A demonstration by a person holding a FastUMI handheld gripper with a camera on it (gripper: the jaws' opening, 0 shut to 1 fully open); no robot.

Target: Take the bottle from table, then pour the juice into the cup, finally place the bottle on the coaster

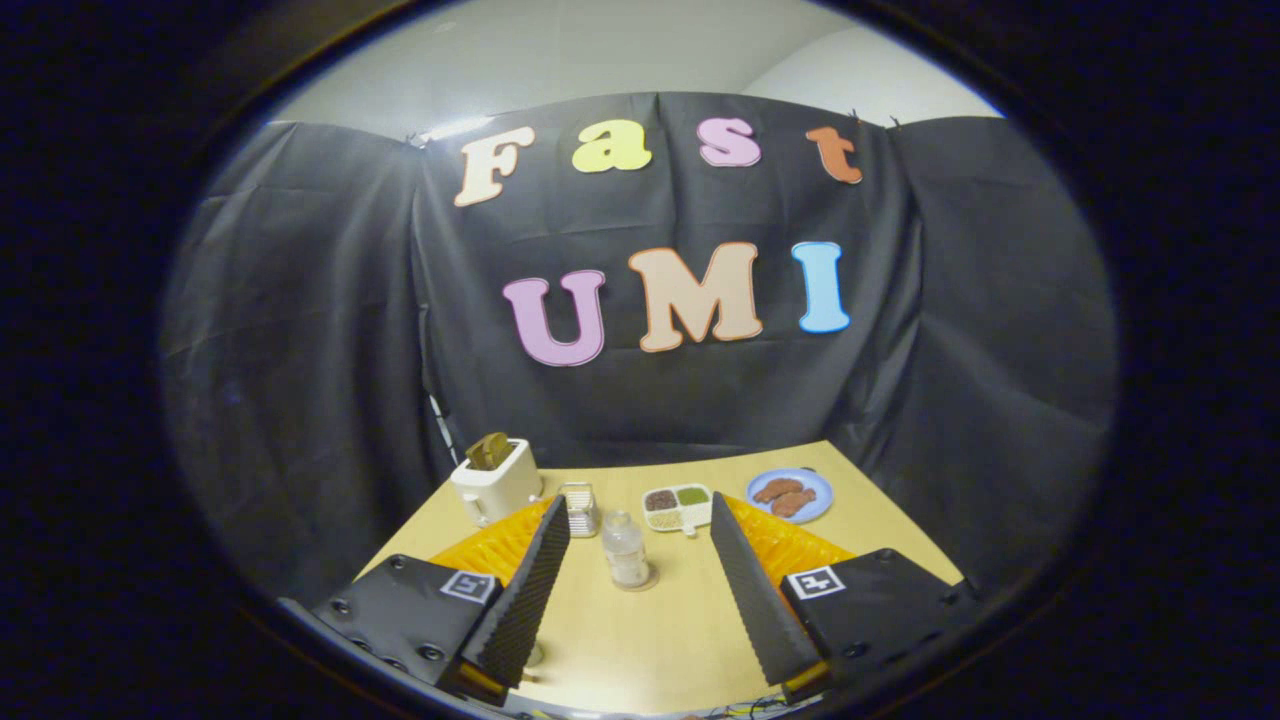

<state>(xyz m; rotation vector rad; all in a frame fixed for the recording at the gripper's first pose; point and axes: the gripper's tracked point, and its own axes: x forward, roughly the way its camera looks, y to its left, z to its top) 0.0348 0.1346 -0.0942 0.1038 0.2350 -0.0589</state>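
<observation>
- Bottle (625, 550): small, clear, upright on the worktop (650, 640), standing on a round clear disc that looks like the coaster, though I can't be sure. It sits ahead of the gripper (640, 540), roughly level with the fingertips and a bit nearer the left finger, touching neither.
- Contents: pale fill in the lower part; too small to tell more.
- Gripper: fingers spread wide, nothing between the ridged pads (530, 590), empty.
- Cup (580, 508): the small clear glass with a handle, just beyond the left fingertip, next to the bottle, is probably it.
- Step in hand: by my judgement the first one, the approach to take the bottle. Not yet grasped, no pour done.
- Next move calls for: going forward and slightly left so the bottle is centred between the pads, low on the body, then closing evenly. It's light and narrow, so an off-centre close could tip it or push it into the cup.
- Further out: white toaster (496, 482) with a slice in it, beyond the left finger; divided tray (677, 507) with dark and green fillings beyond the gap; blue plate (790, 495) with brown food beyond the right finger. All well apart from the grasp path.
</observation>
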